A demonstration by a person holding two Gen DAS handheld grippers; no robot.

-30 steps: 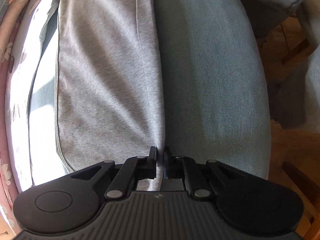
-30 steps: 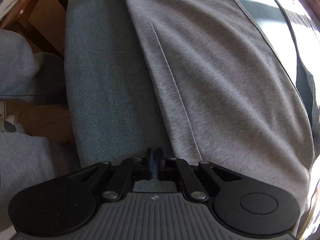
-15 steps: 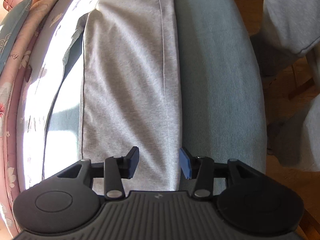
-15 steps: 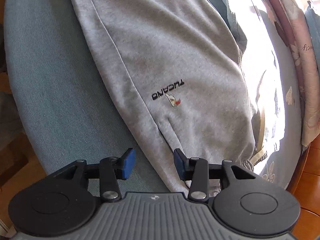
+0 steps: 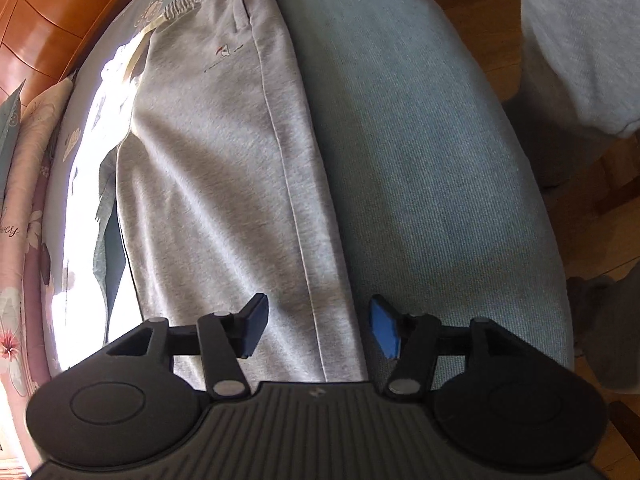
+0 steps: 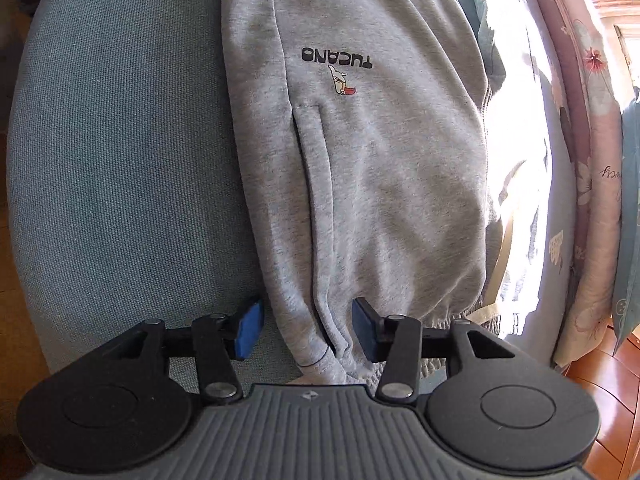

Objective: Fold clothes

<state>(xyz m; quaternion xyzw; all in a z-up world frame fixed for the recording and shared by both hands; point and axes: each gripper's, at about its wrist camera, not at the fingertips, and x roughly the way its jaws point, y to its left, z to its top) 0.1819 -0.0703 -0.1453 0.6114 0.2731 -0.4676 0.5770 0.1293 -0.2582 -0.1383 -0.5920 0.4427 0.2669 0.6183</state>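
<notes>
Since a second ago both grippers have let go of the grey sweatpants and spread their jaws wide, and each camera now takes in much more of the garment than before.

In the left wrist view, the left gripper (image 5: 318, 330) stands open with nothing between its fingers, hovering over the leg end of the grey sweatpants (image 5: 224, 184). The pants lie folded lengthwise, one leg on the other, stretched along the teal cushion (image 5: 420, 168), on the side of the cushion toward the floral bedding (image 5: 24, 216). The near edge of the pants runs between the two fingers, with bare cushion under the blue-padded one. At the far end of the pants the elastic waistband (image 5: 184, 2) shows, with the tips of the other gripper just touching it. Past the cushion's opposite edge sits another grey garment (image 5: 580, 48) over wooden flooring.

In the right wrist view, the right gripper (image 6: 306, 330) is likewise open and empty, poised over the waist end of the sweatpants (image 6: 380, 160). The pocket slit (image 6: 314, 208) and side seam lead down between its fingers. The TUCANO logo (image 6: 338, 58) lies farther along the pants, upside down. Bright sun falls on the pants' edge nearest the floral bedding (image 6: 588, 128).
</notes>
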